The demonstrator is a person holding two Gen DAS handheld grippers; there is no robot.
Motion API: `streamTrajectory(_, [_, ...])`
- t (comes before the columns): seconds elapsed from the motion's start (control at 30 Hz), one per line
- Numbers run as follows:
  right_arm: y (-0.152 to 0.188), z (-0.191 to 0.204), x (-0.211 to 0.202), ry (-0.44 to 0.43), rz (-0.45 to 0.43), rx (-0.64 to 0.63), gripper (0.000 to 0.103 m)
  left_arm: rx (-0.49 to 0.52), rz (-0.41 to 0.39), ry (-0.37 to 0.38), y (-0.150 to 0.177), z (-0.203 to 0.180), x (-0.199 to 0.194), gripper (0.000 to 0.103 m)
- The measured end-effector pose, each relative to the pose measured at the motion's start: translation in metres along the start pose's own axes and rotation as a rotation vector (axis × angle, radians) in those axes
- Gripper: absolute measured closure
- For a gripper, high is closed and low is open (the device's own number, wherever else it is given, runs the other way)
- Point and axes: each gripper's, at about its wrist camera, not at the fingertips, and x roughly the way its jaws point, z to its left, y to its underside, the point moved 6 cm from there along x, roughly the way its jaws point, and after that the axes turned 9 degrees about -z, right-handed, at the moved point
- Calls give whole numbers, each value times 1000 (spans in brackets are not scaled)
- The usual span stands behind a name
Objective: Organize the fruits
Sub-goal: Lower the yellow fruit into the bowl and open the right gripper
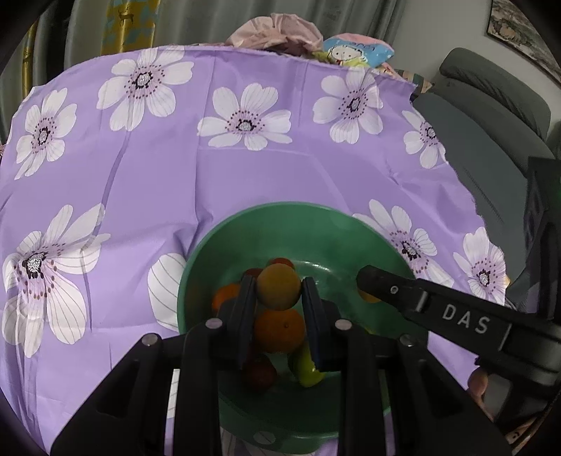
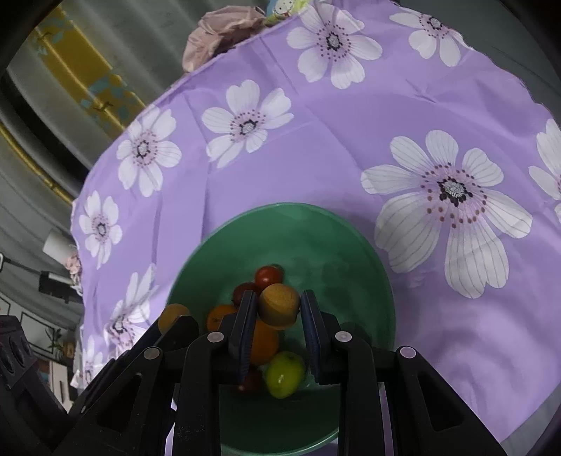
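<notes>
This is a home living room. A grey sofa (image 1: 491,115), curtains (image 1: 105,24) and a framed picture (image 1: 522,31) surround the flowered surface (image 1: 245,182).

A purple tablecloth (image 1: 196,182) printed with large white flowers covers the table. At its far edge lie a crumpled pink cloth (image 1: 277,33) and, just beside it, a cartoon-printed pillow (image 1: 357,51). Behind hang grey curtains (image 1: 350,15) — one yellow patterned panel (image 1: 133,24) among them. A grey sofa (image 1: 491,115) stands to the right, below a framed picture (image 1: 522,29).

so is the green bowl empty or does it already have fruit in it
Not empty: the green bowl already holds an orange, a green fruit and a red one.
</notes>
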Motion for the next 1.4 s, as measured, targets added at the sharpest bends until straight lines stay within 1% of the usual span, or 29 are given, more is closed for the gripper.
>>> streamTrajectory(0.13, [1, -3, 3, 40, 3, -14, 76, -7, 27, -7, 6, 3, 9, 76])
streamTrajectory(0.43, [3, -7, 10, 79, 27, -30, 76, -27, 76, -20, 14, 8, 22, 76])
streamTrajectory(0.6, [5, -10, 13, 115, 45, -37, 76, -32, 87, -27, 16, 10, 25, 76])
streamTrajectory(0.7, [5, -11, 13, 115, 47, -34, 76, -40, 79, -23, 16, 11, 23, 77])
streamTrajectory(0.8, [4, -11, 11, 109, 43, -27, 76, -26, 67, -33, 13, 11, 19, 69])
streamTrajectory(0.83, [3, -11, 10, 103, 40, -22, 71, -23, 58, -37, 11, 11, 16, 65])
streamTrajectory(0.87, [2, -10, 8, 97, 33, -19, 62, -15, 51, -39, 9, 11, 13, 60])
streamTrajectory(0.9, [1, -9, 5, 89, 20, -17, 55, -4, 42, -41, 7, 11, 10, 58])
streamTrajectory(0.93, [-1, -9, 2, 81, 6, -14, 53, 11, 31, -49, 5, 10, 6, 52])
streamTrajectory(0.97, [-3, -8, -1, 75, -9, -10, 52, 19, 27, -56, 3, 11, 2, 43])
streamTrajectory(1.03, [-6, -7, -10, 64, -40, -6, 49, 31, 12, -57, -1, 10, -7, 35])
streamTrajectory(1.1, [-9, -5, -20, 52, -70, -9, 49, 36, -14, -36, -6, 7, -17, 35])
streamTrajectory(1.17, [-11, -3, -27, 38, -91, -12, 46, 42, -30, -24, -10, 3, -26, 32])
streamTrajectory(1.2, [-12, -1, -32, 29, -105, -16, 44, 46, -38, -27, -12, 3, -31, 31])
streamTrajectory(1.23, [-13, 1, -35, 24, -115, -19, 39, 49, -47, -30, -13, 2, -34, 30])
streamTrajectory(1.27, [-14, 2, -39, 16, -126, -22, 38, 51, -58, -31, -15, 1, -38, 30])
streamTrajectory(1.4, [-16, 8, -48, -1, -154, -35, 37, 44, -94, -44, -20, 3, -50, 30])
